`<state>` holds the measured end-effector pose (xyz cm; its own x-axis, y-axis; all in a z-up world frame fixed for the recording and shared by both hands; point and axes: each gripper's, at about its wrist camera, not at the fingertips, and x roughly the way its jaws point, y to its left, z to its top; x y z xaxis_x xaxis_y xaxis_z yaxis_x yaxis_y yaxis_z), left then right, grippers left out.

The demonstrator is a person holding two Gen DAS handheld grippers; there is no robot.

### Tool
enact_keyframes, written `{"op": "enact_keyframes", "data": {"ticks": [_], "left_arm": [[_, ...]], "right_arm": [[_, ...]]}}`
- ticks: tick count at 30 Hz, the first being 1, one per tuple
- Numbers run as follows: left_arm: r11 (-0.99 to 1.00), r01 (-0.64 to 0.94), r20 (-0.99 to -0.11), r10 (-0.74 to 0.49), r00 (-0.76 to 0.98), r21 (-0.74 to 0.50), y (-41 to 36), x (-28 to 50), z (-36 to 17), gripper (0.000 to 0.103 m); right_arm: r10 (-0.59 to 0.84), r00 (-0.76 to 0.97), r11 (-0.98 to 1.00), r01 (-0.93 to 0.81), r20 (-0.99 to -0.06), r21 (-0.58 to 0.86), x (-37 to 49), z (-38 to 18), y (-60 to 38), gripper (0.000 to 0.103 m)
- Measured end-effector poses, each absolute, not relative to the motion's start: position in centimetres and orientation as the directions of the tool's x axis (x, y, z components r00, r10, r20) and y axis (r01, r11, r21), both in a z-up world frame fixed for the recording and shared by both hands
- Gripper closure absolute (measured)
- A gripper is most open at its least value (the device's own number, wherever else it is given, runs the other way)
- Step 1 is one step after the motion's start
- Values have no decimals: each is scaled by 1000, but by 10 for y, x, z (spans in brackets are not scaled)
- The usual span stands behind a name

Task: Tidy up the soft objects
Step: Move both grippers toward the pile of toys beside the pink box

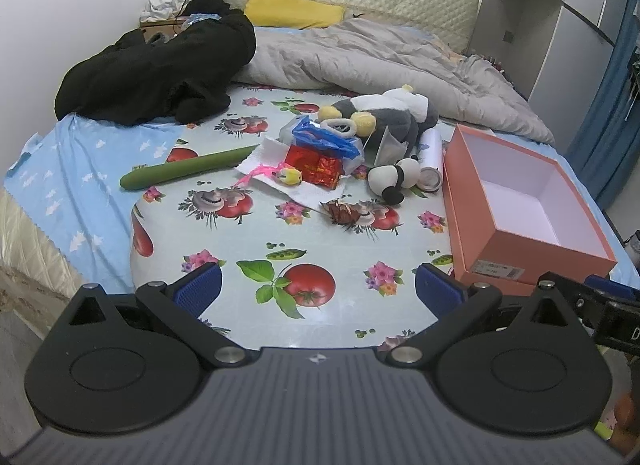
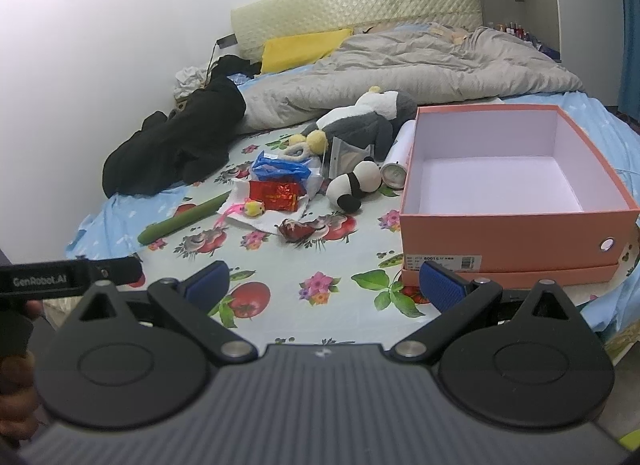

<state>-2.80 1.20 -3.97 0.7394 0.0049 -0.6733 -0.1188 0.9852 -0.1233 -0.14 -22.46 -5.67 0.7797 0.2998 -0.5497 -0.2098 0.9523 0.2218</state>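
While both the left gripper [image 1: 318,285] and right gripper [image 2: 324,285] hang with fingers spread and empty at the bed's near edge, the panda plush [image 2: 354,185] lies mid-bed beside the empty box [image 2: 520,233] (wrappers crowd it), so a grab could snag the blue bag [image 2: 280,165].

left gripper [image 1: 318,291]: jaws wide apart, empty | right gripper [image 2: 324,291]: jaws wide apart, empty

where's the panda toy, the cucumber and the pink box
panda toy [image 2: 354,185]: right wrist view, on its white body
cucumber [image 1: 188,169]: left wrist view, mid-length of it
pink box [image 2: 504,233]: right wrist view, on its near outer wall
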Motion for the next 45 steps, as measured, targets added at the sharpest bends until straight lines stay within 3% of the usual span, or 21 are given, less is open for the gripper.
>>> {"op": "enact_keyframes", "data": {"ticks": [24,45], "left_arm": [[985,-122,-674,7,739,-123,15,-30,-47,0],[983,-112,-729,-28,684,-143,27,7,-75,0]], "right_arm": [[298,772,953,-207,-562,221,-1,-63,-224,0],[322,727,944,-194,-607,268,17,-89,-224,0]]}}
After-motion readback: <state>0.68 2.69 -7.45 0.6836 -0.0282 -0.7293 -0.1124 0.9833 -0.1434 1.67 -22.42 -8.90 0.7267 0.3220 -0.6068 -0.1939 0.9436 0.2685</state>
